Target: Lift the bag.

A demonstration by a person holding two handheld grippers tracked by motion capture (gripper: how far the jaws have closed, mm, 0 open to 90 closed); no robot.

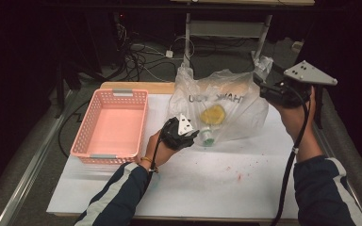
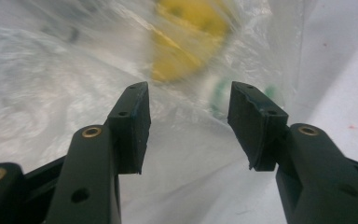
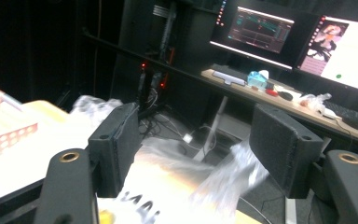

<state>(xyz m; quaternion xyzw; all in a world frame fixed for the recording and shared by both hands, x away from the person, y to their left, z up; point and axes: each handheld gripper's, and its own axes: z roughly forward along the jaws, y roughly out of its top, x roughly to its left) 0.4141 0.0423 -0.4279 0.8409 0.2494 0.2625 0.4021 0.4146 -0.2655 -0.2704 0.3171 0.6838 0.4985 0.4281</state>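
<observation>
Basket, two grippers, one filled bag on table.
Pink basket (image 1: 111,123) at left; left gripper (image 2: 189,126) released at the bag (image 1: 226,110) mid-table; right gripper (image 3: 200,149) released by its handle. Bag: thin, limp, slippery; likely light; best pinched at handles.

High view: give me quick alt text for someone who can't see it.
A person's left gripper reaches open toward a clear plastic bag holding a yellow item, while the right gripper hovers at the bag's far corner. An empty pink basket sits left on the white table.
</observation>
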